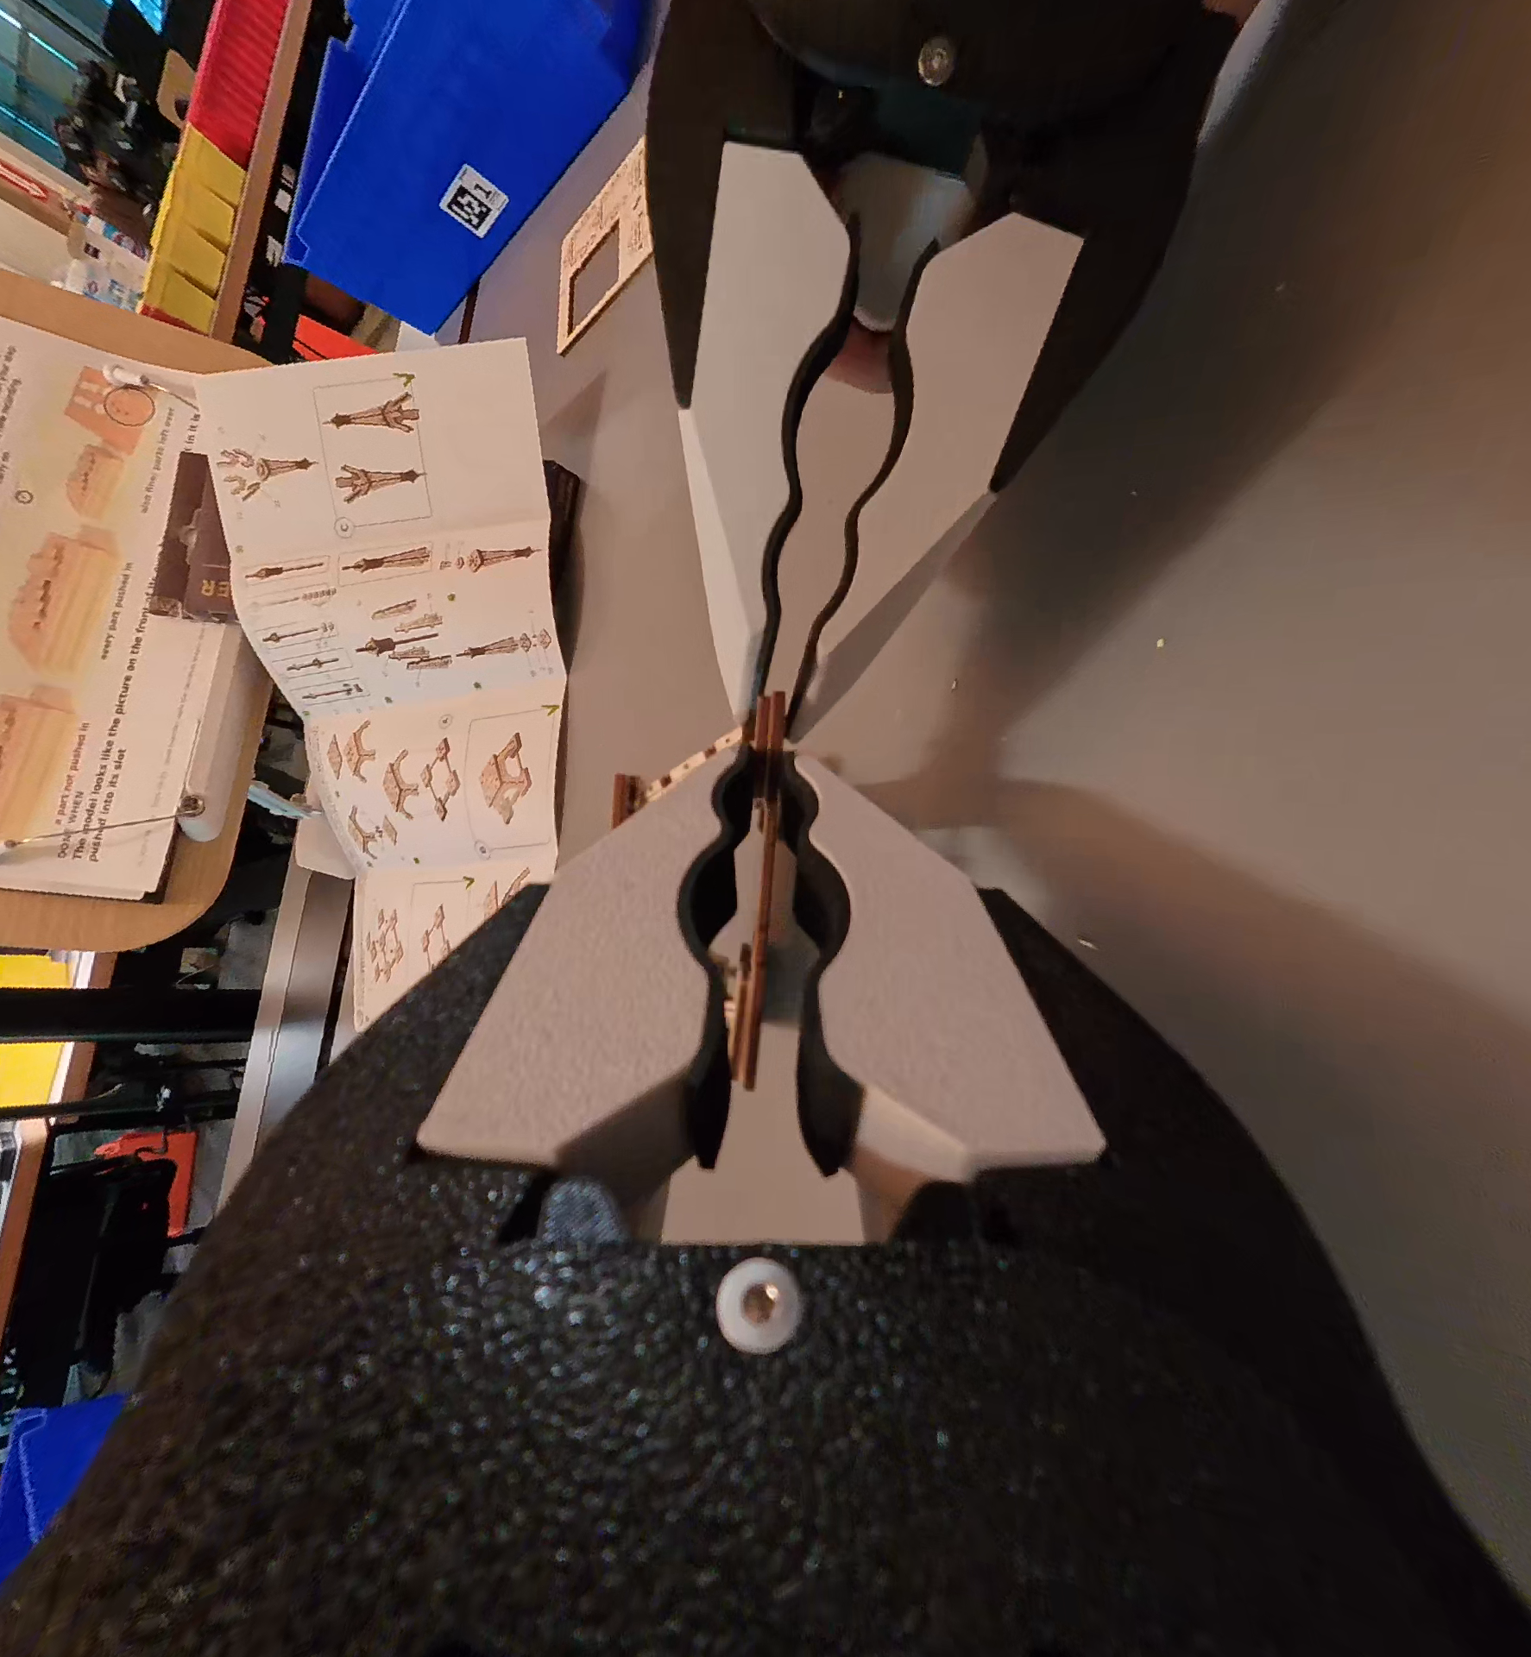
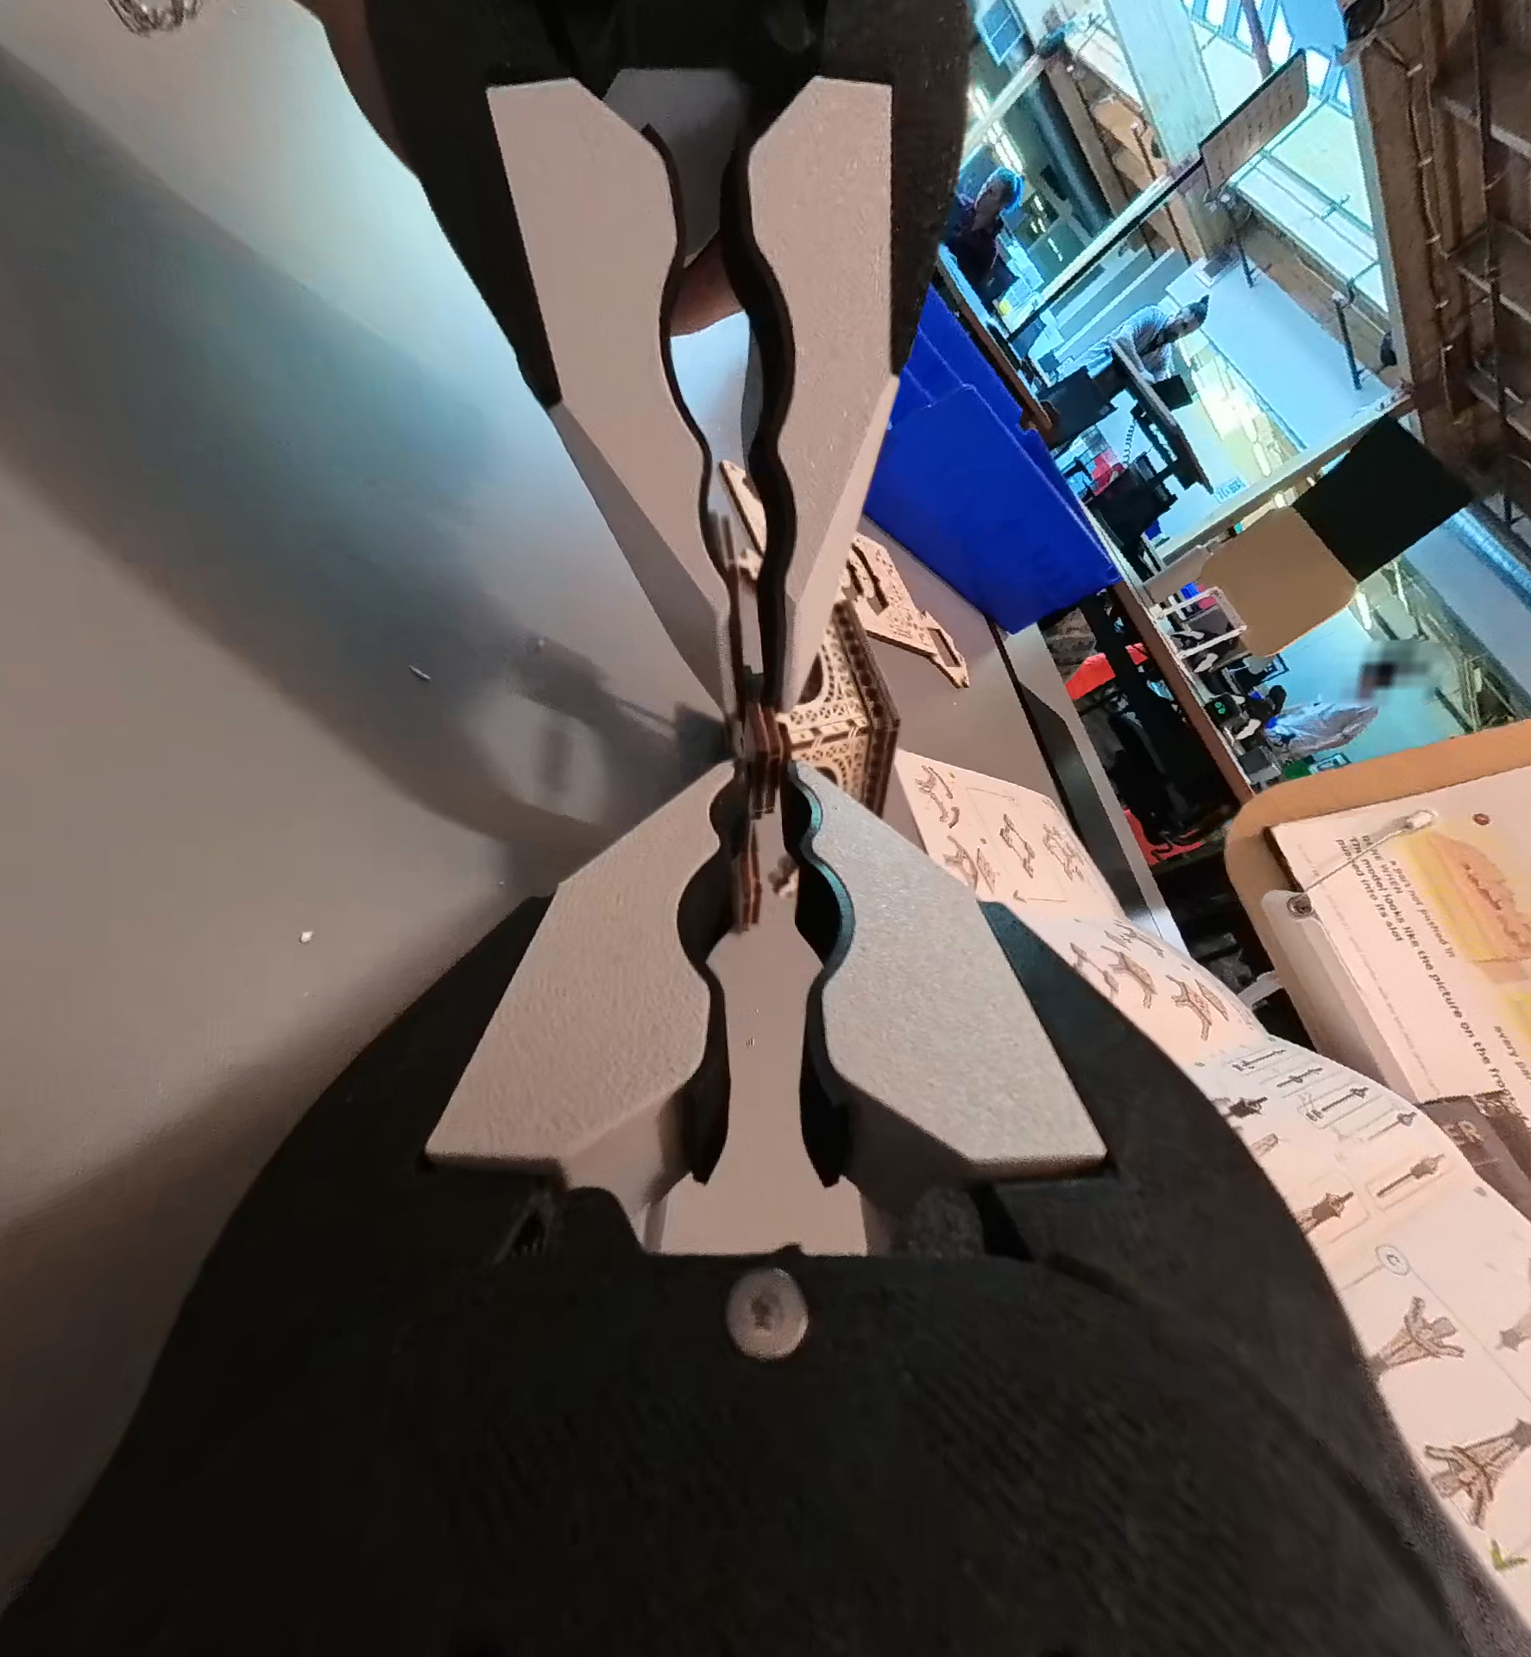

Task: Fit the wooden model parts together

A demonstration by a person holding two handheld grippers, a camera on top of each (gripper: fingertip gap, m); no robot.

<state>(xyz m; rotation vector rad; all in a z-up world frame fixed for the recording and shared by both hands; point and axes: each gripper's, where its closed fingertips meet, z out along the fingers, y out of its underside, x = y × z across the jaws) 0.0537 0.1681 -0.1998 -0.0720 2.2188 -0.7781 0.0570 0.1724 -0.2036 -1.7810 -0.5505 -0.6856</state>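
Observation:
Both grippers meet tip to tip above the grey table point(image 1: 1282, 717). My left gripper point(image 1: 771, 771) is shut on a thin brown wooden model part point(image 1: 769, 861) held edge-on between its black pads. My right gripper point(image 1: 778, 695) reaches in from the top of the left wrist view. In the right wrist view, my right gripper point(image 2: 762, 780) is shut on a thin layered wooden part point(image 2: 748, 883). The left gripper point(image 2: 755, 690) comes from above, also gripping thin wood point(image 2: 738, 583). The wooden pieces touch at the tips; the joint itself is hidden.
A lattice-cut wooden tower section point(image 2: 834, 726) stands just behind the tips, with a flat wooden part point(image 2: 910, 619) beyond it. A folded instruction sheet point(image 1: 403, 574) lies on the table by a clipped page on a stand point(image 1: 54, 583). A blue bin point(image 1: 466, 152) and a punched-out wooden sheet point(image 1: 600, 260) sit farther back. The tips of both grippers are at nearly the same place.

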